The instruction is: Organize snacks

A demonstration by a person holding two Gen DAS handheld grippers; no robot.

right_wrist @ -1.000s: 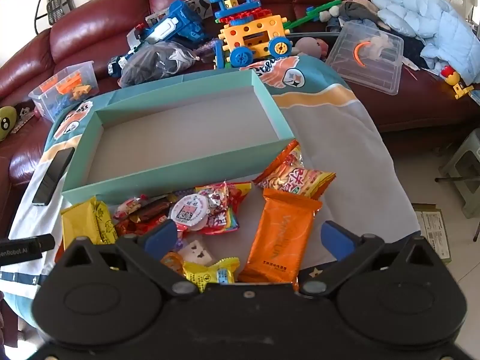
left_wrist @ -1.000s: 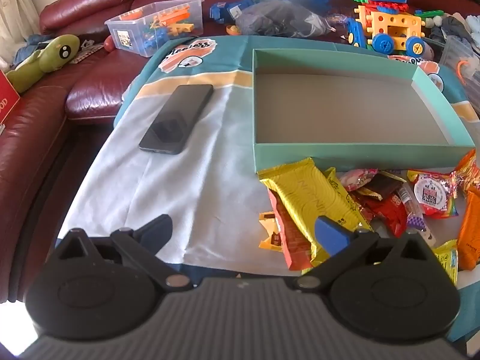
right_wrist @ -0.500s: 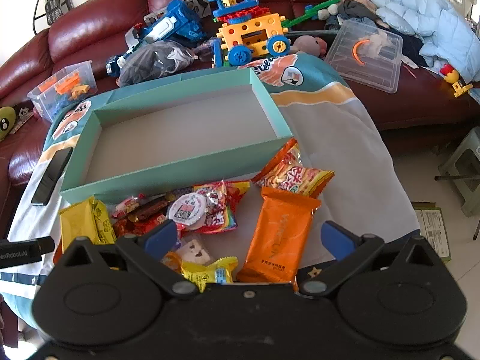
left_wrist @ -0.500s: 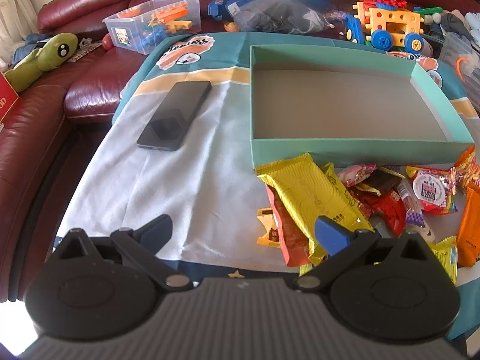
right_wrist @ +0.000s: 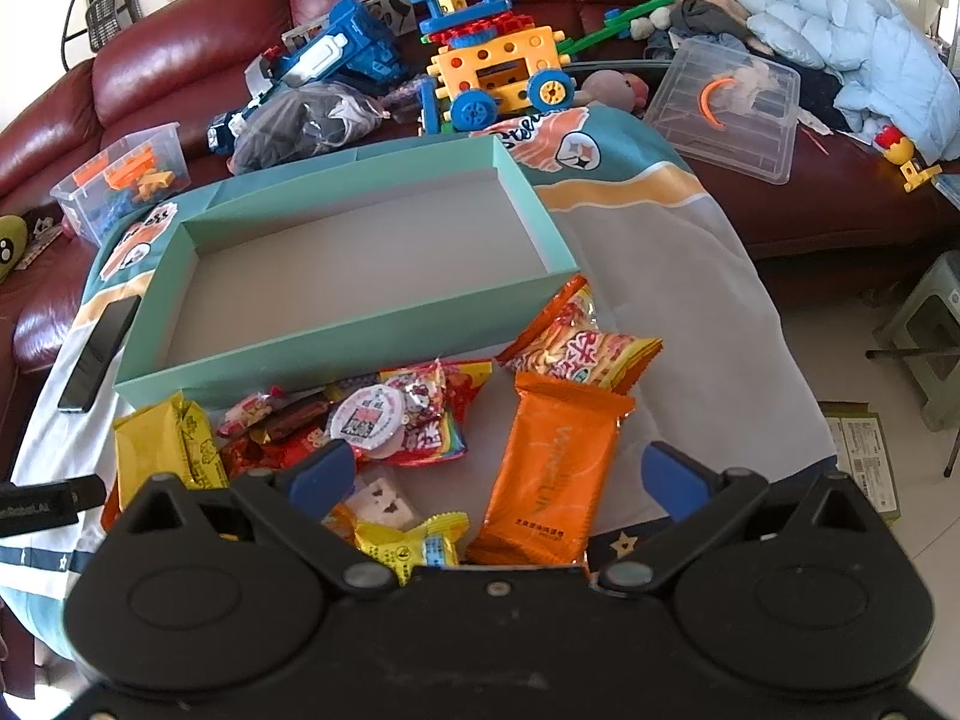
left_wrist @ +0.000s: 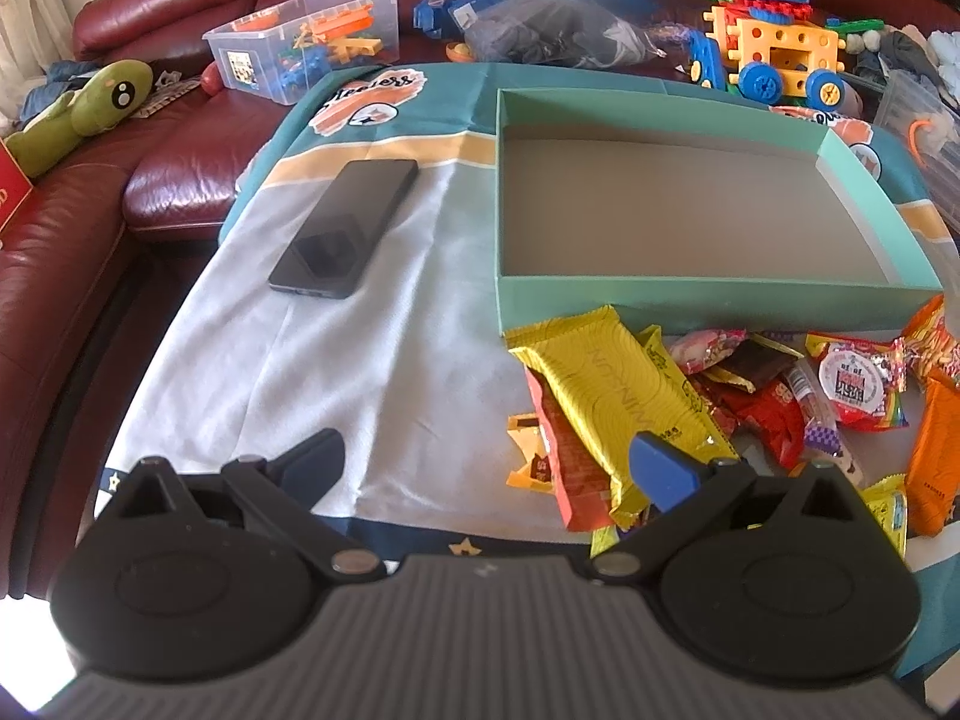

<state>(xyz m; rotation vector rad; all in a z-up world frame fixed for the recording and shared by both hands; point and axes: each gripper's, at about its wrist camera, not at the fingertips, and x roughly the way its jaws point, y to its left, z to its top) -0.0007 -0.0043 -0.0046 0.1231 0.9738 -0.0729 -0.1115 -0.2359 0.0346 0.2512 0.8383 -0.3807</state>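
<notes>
Snacks heaped on cloth-covered table, just in front of teal box's near wall. Left wrist view: left gripper hovering over table's near edge, fingers spread wide, holding nothing. Right blue fingertip over long yellow wrapper, contact not clear; left fingertip over bare cloth. Red packet under yellow one. Black phone flat on cloth left of box, well apart from pile. Box upright, nothing inside.

Right wrist view: right gripper above pile's near side, fingers wide apart, nothing between pads. Orange packet lying between fingertips, below them. Small yellow candy and white cube-face sweet near left fingertip. Round-label rainbow packet mid-pile; orange-red noodle bag touching box's right corner. Yellow wrapper at far left of pile. Toy truck on sofa behind box.
</notes>
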